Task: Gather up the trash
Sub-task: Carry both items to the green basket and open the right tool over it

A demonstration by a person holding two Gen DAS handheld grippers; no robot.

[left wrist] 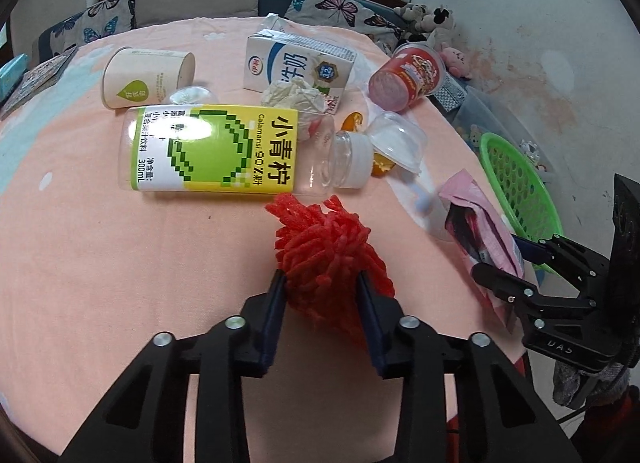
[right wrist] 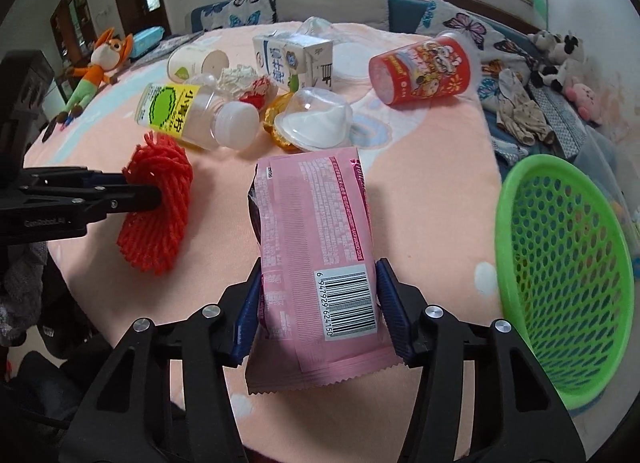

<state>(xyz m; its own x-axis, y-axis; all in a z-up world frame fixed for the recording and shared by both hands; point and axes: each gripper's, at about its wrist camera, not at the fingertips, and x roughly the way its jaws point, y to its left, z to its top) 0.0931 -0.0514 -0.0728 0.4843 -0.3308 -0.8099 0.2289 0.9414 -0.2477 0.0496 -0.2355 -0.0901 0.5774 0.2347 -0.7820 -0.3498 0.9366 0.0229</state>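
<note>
I have a piece of trash in each tool, and the step in hand, as I judge it, is to make both grips sure before carrying anything to the green perforated plastic basket (right wrist: pixel 560 271), which stands at the right edge of the round table under its peach-pink cloth (left wrist: pixel 100 263).

On my left, the red foam fruit-net sleeve (left wrist: pixel 324 259) is soft and springy. I would squeeze it firmly at its middle and lift straight up, so its frayed end does not drag against the clear plastic juice bottle with the yellow-green label (left wrist: pixel 224 147) lying just behind it.

On my right, the flat pink foil snack wrapper (right wrist: pixel 316 255) is slippery and thin. I would keep it pinched across its width near the barcode end and carry it low, since it may buckle or slide out.

My left gripper (left wrist: pixel 322 283) has its jaws drawn in narrow, pads pressing both sides of the red net, which bulges between them and rests on the cloth. My right gripper (right wrist: pixel 318 303) stands somewhat wider, its blue pads touching the two long edges of the pink wrapper; the wrapper's far end tilts up off the table.
</note>
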